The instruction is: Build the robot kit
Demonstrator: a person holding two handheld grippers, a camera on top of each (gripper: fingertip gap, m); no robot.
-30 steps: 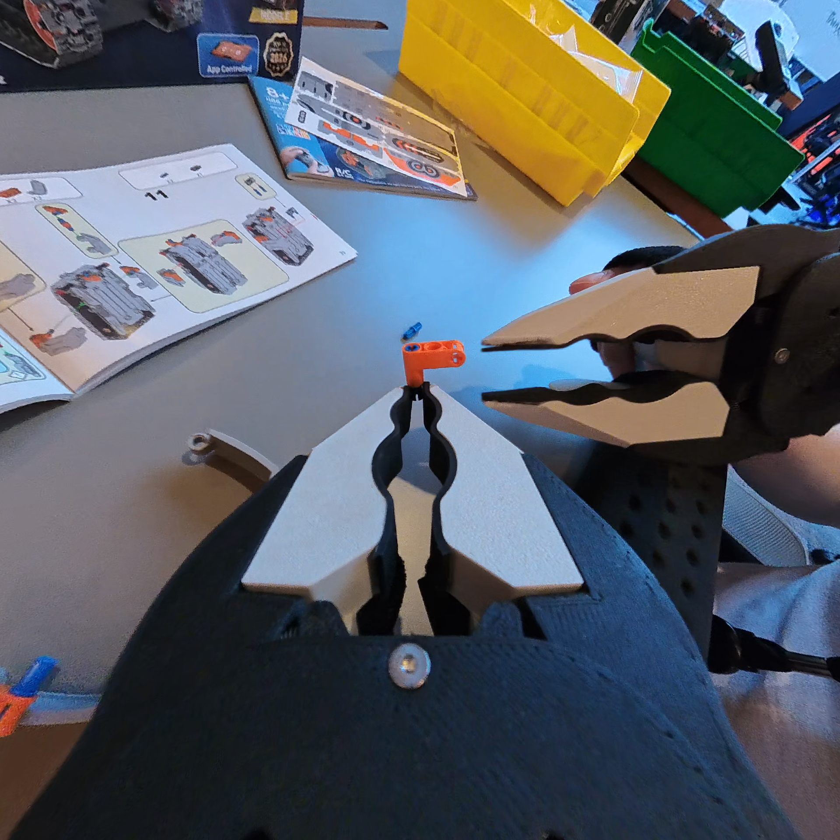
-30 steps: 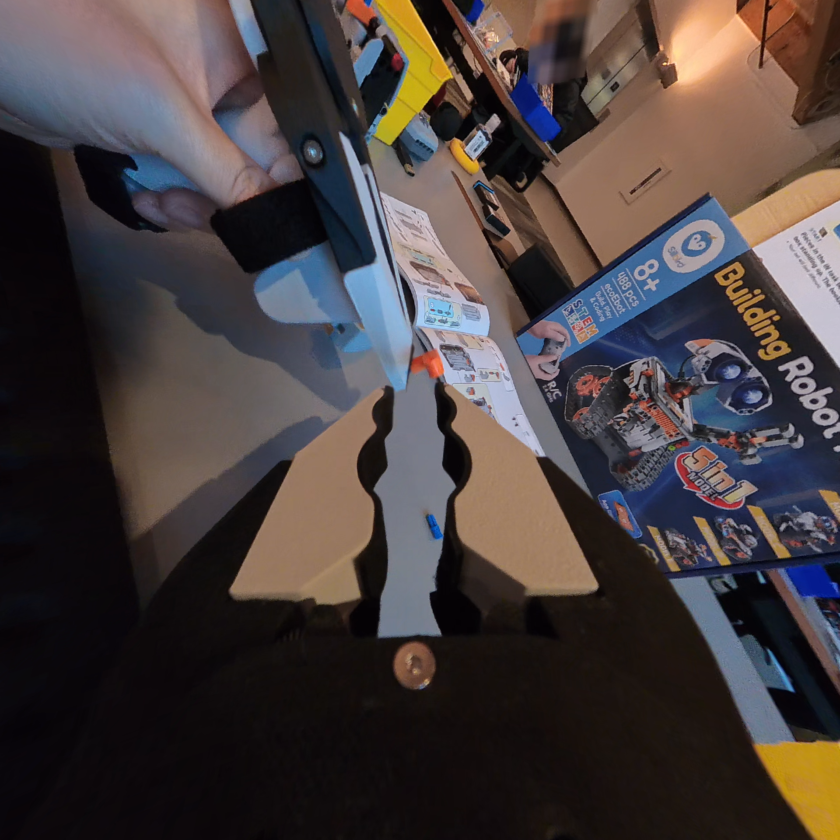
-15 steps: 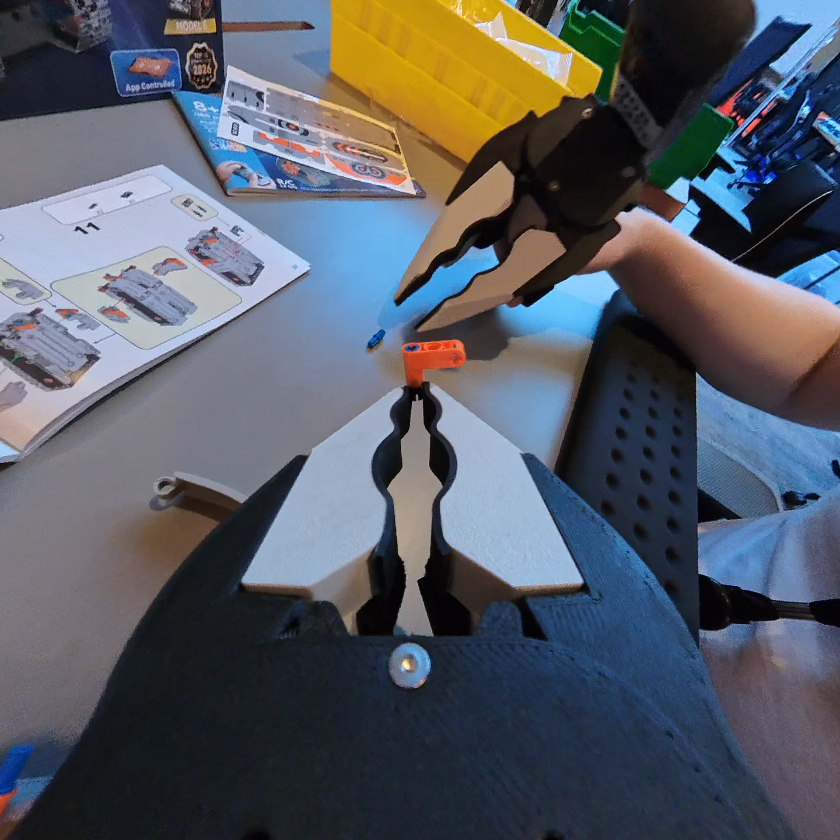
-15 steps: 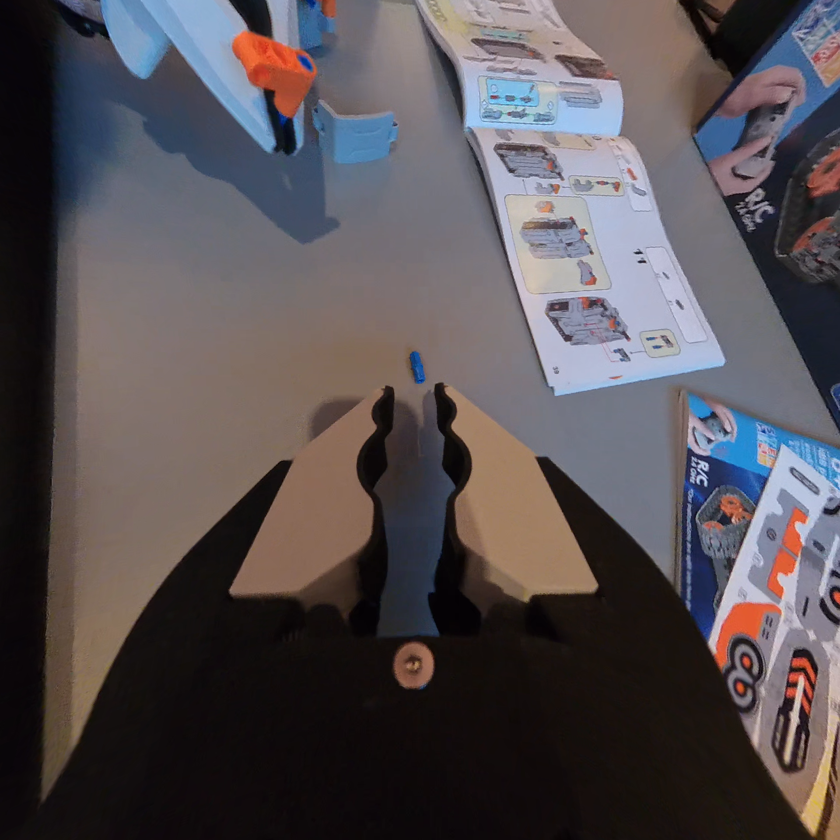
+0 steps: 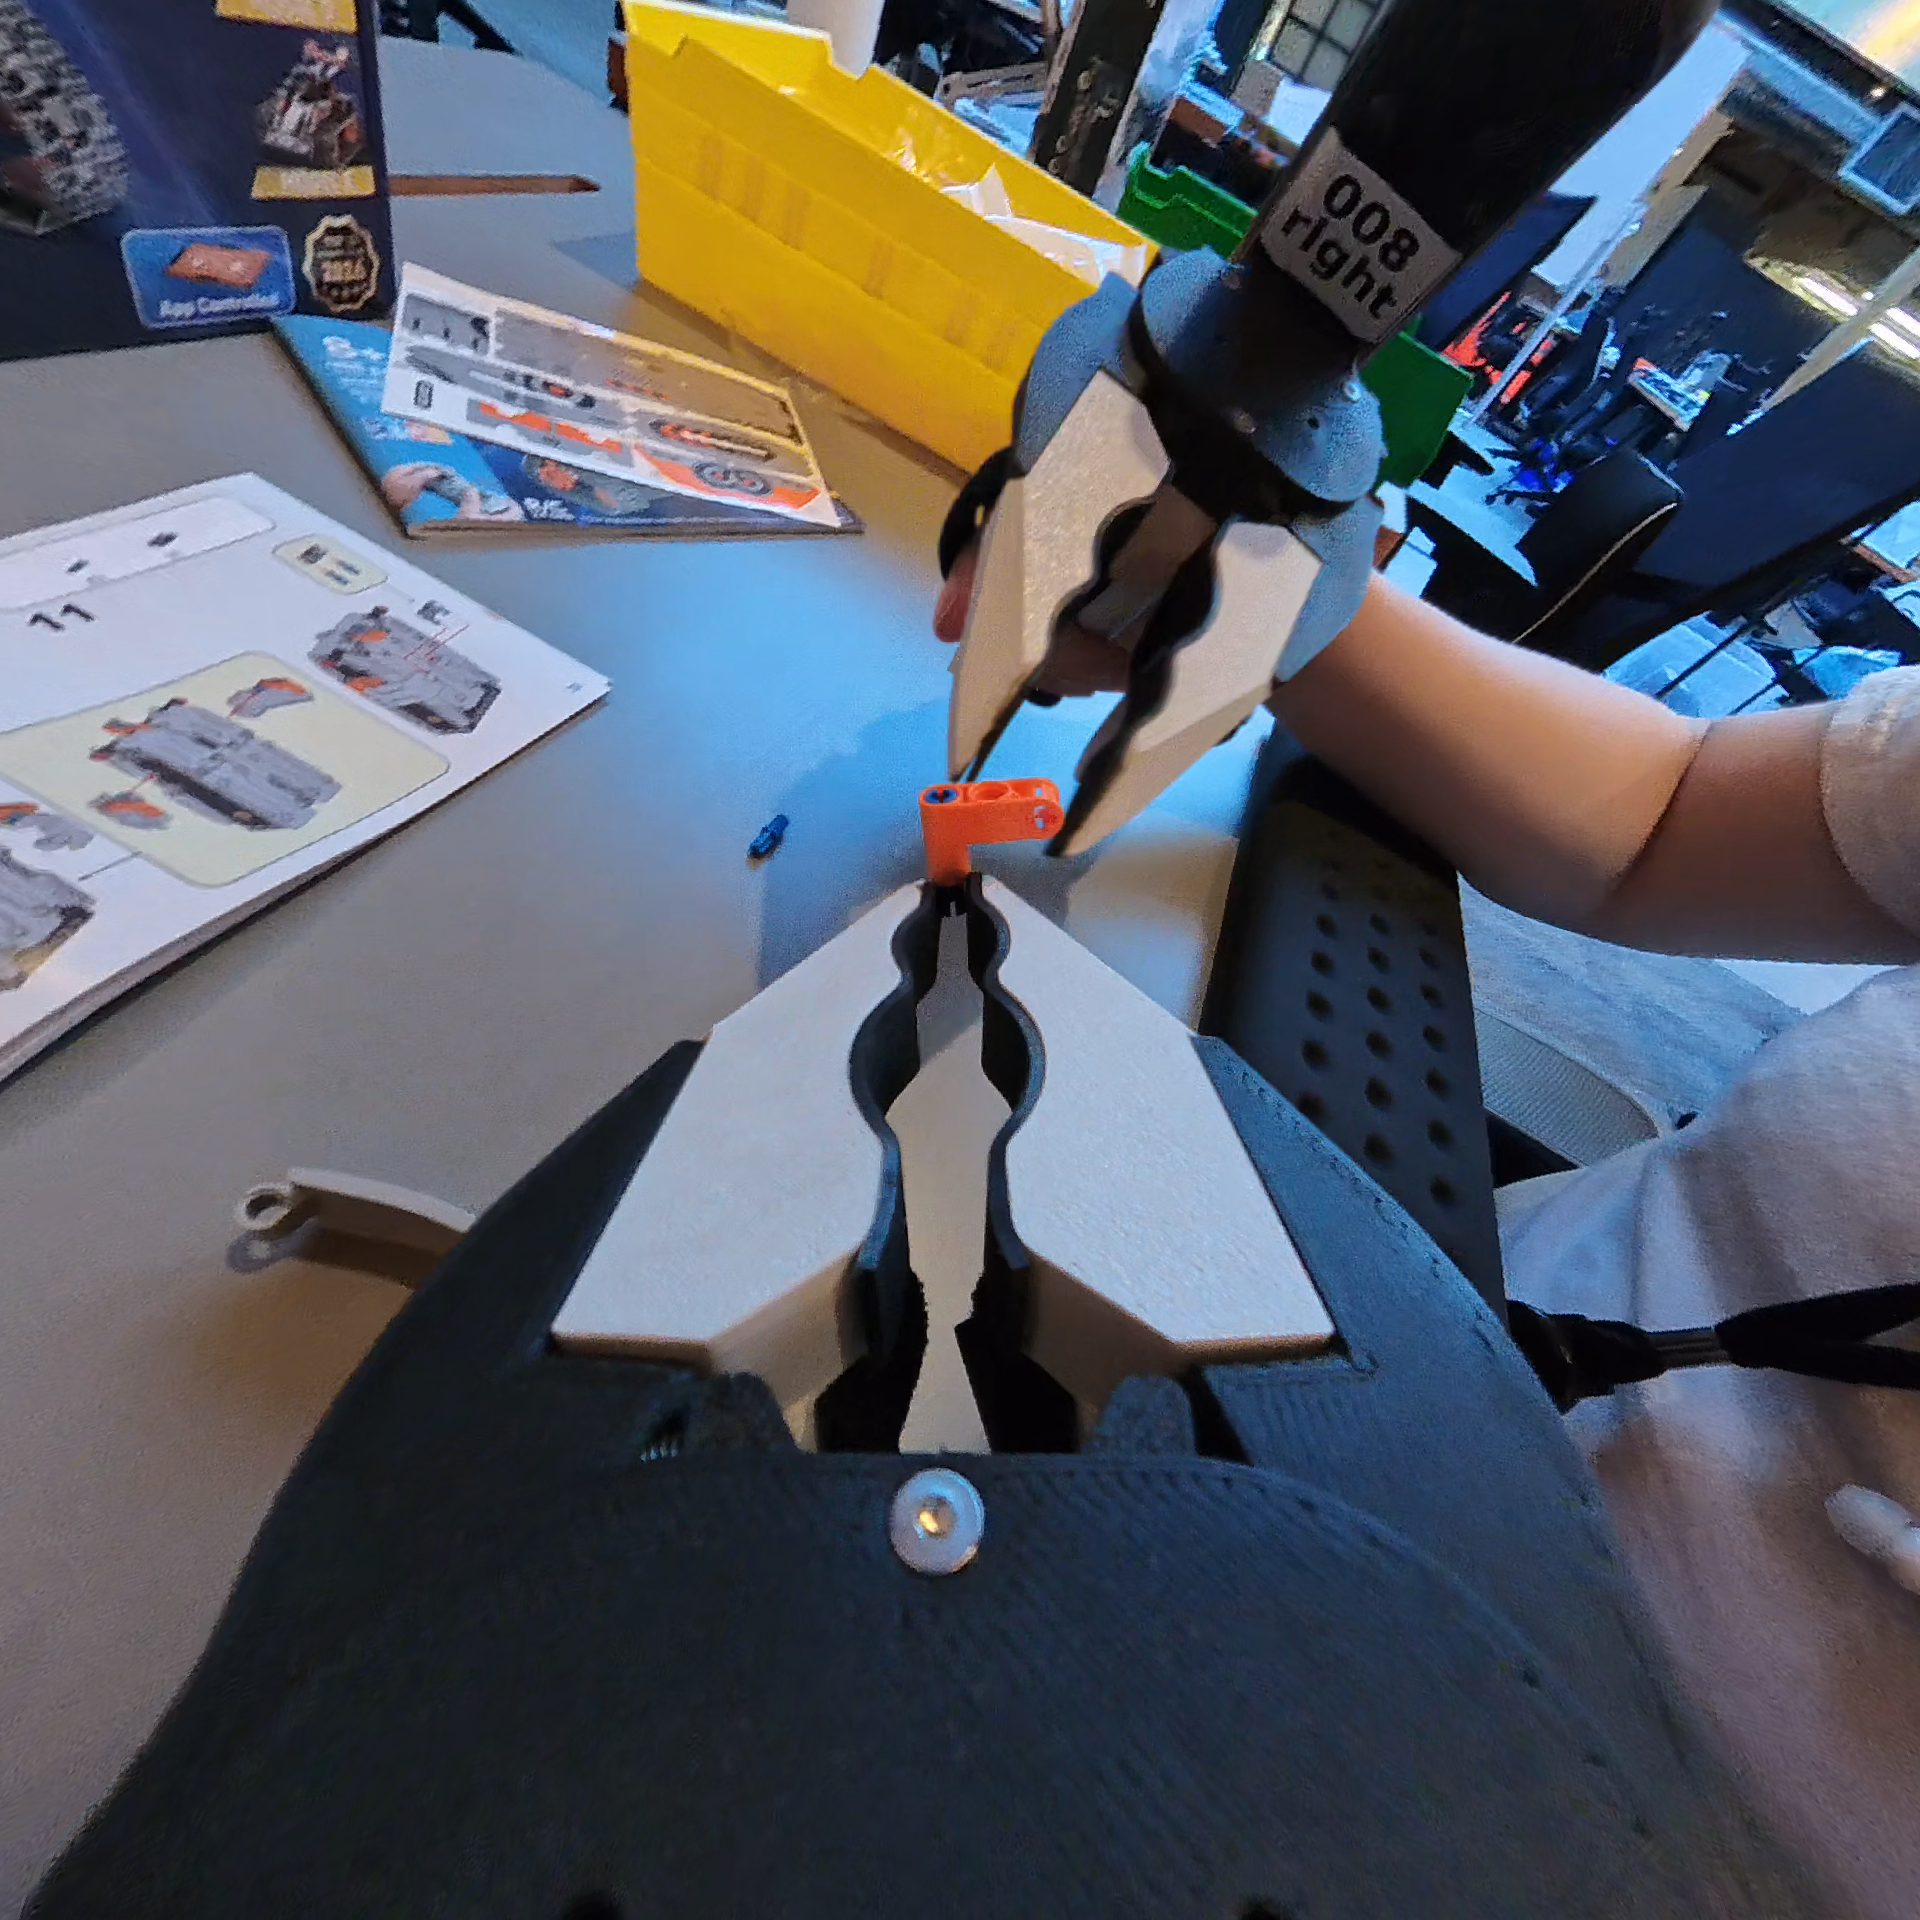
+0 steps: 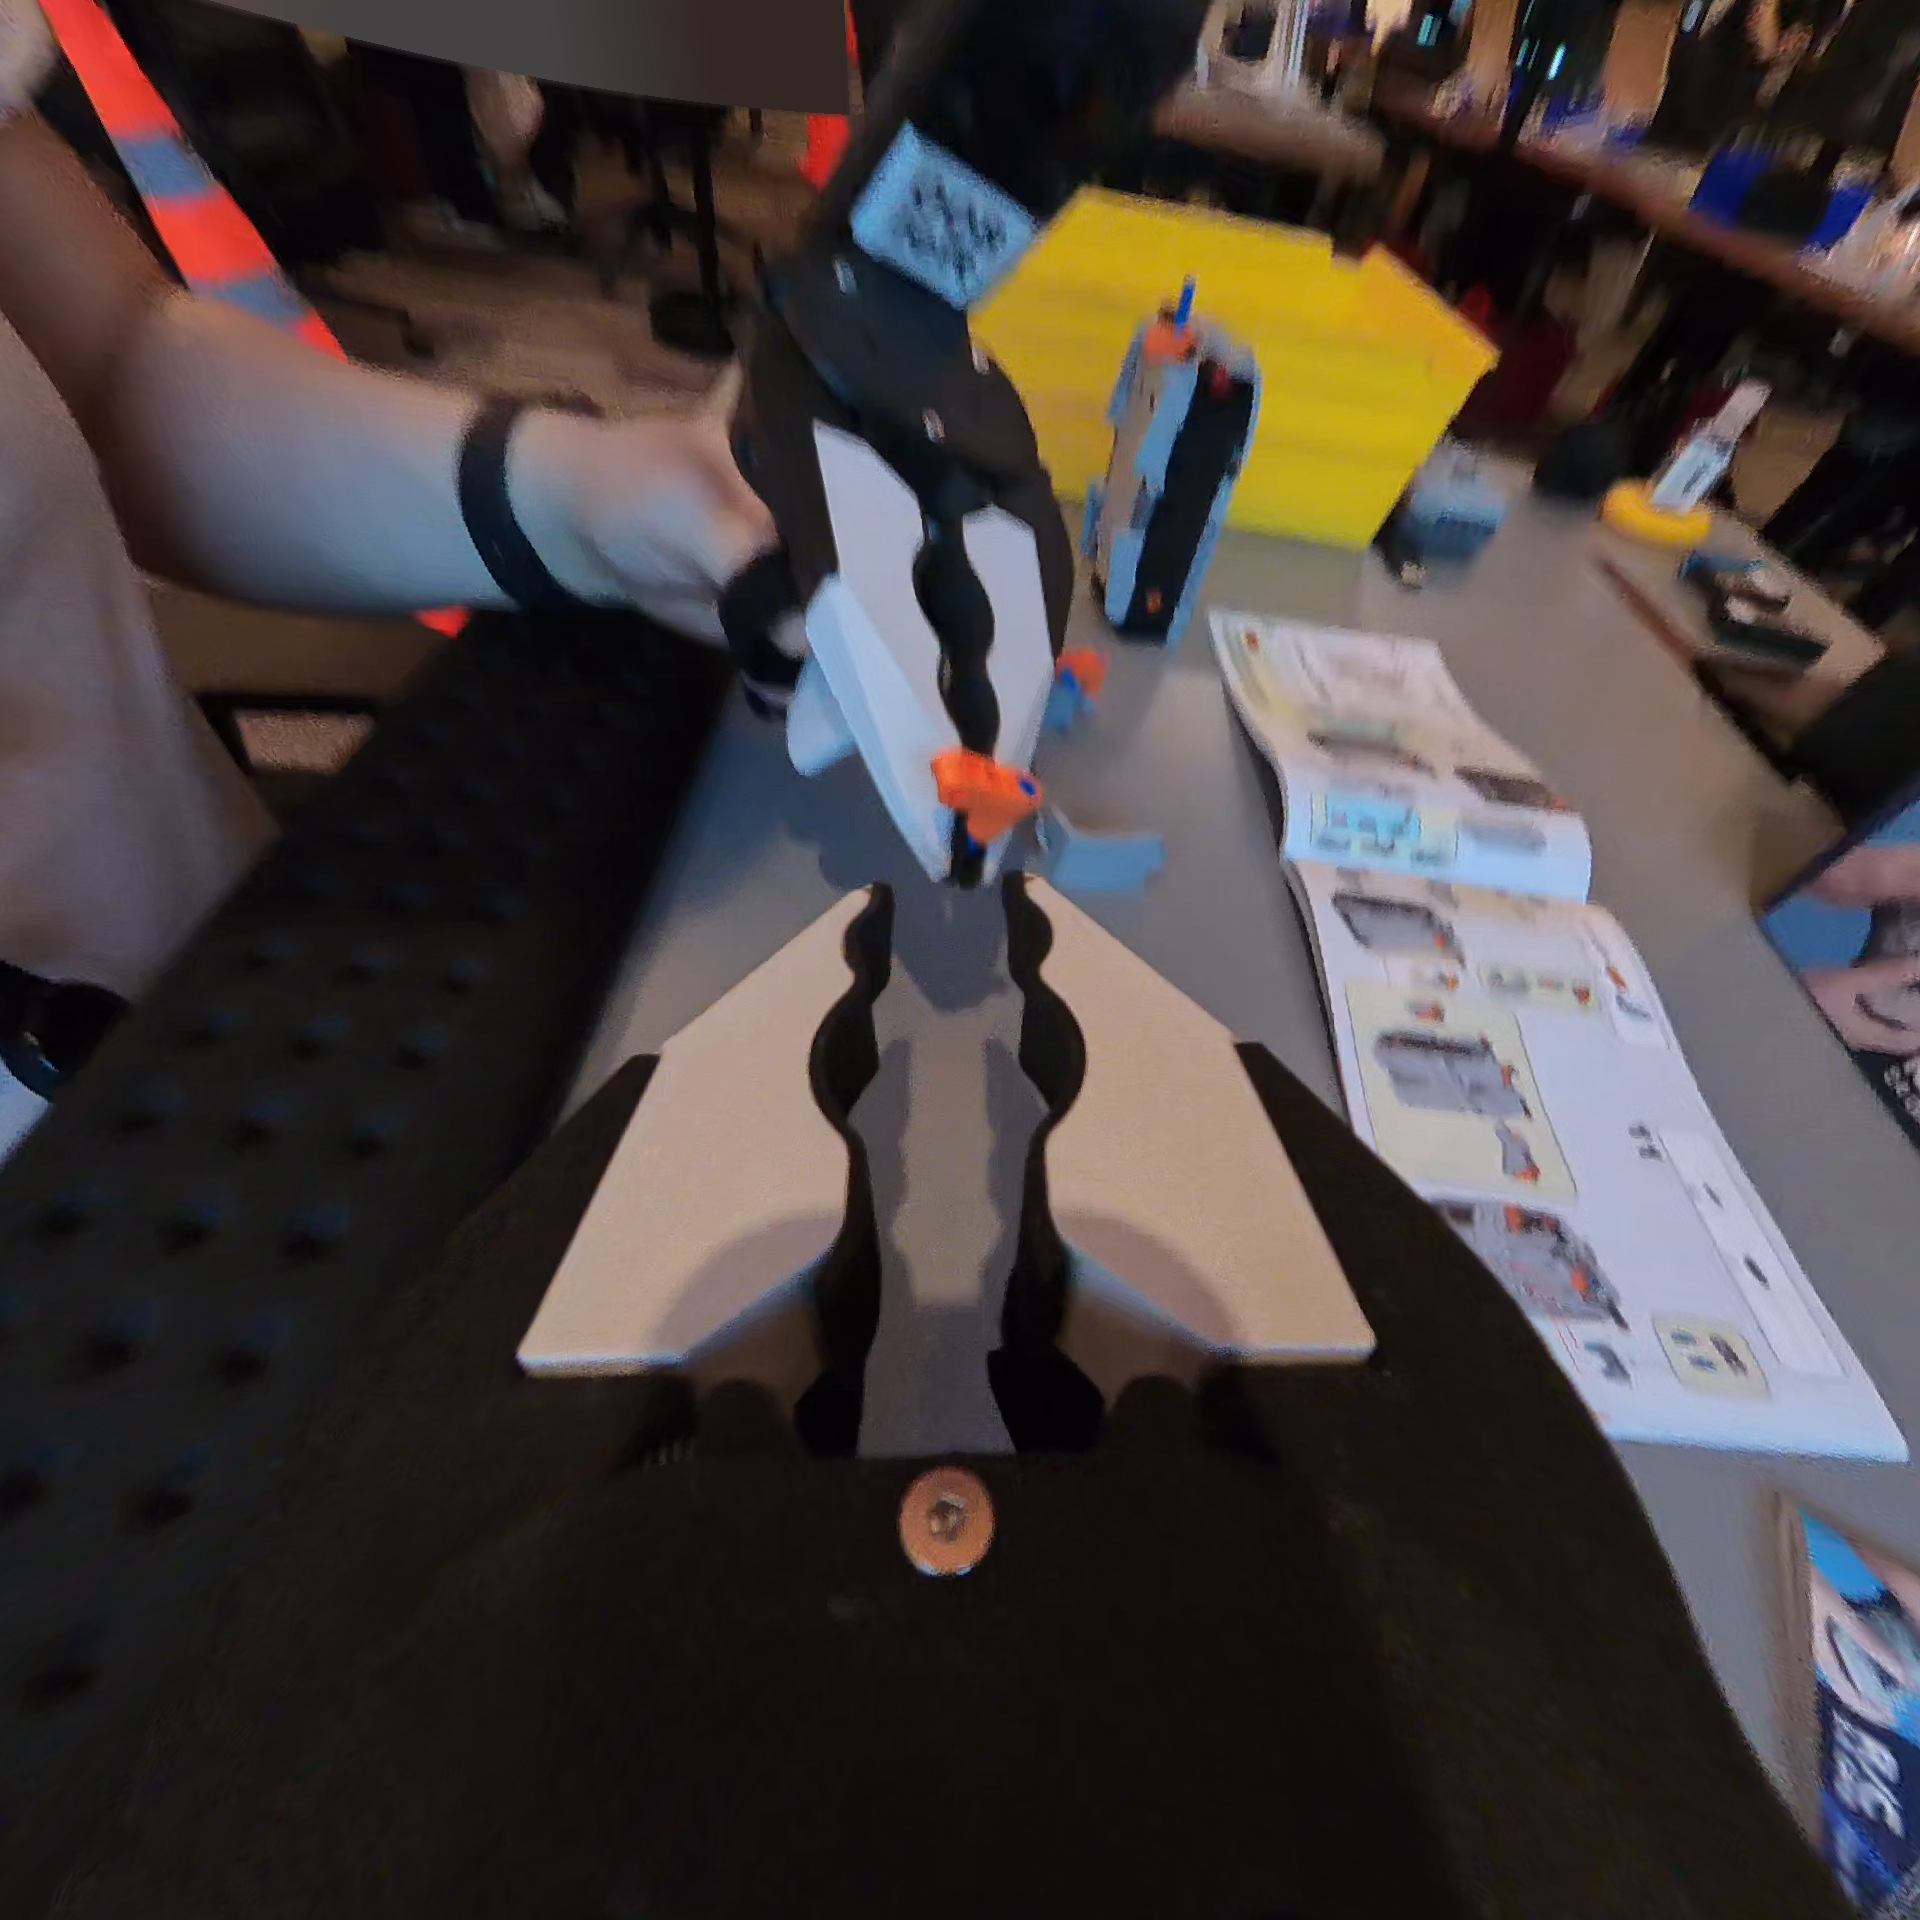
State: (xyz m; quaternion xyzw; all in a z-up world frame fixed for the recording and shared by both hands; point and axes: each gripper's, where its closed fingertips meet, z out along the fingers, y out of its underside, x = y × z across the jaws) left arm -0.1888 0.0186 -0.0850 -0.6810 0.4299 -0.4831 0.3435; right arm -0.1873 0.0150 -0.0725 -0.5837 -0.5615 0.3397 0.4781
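1. Left wrist view shows your left gripper (image 5: 948, 896) clamped on the stem of an orange L-shaped piece (image 5: 982, 821), whose holed arm stands clear above the tips.
2. Your right gripper (image 5: 1013, 810) hangs tips-down just behind that piece with its jaws parted and nothing between them; one tip sits just beside the arm's end, but you cannot tell whether it touches.
3. A small blue pin (image 5: 768, 835) lies loose on the grey table (image 5: 644, 935), near the orange piece on its left.
4. A curved grey part (image 5: 312, 1216) is half hidden behind your left gripper's body, and the open instruction booklet (image 5: 208, 707) is cut off at the left edge.
5. Right wrist view is blurred by motion: the yellow bin (image 6: 1299, 384) and a grey-and-black built model (image 6: 1174, 488) standing before it are hard to make out.
6. Half a second ago your right gripper pointed down at the blue pin on the table; now it has swung round beside the held piece, and the pin no longer shows in its view.
7. Your left gripper's hold is unchanged.
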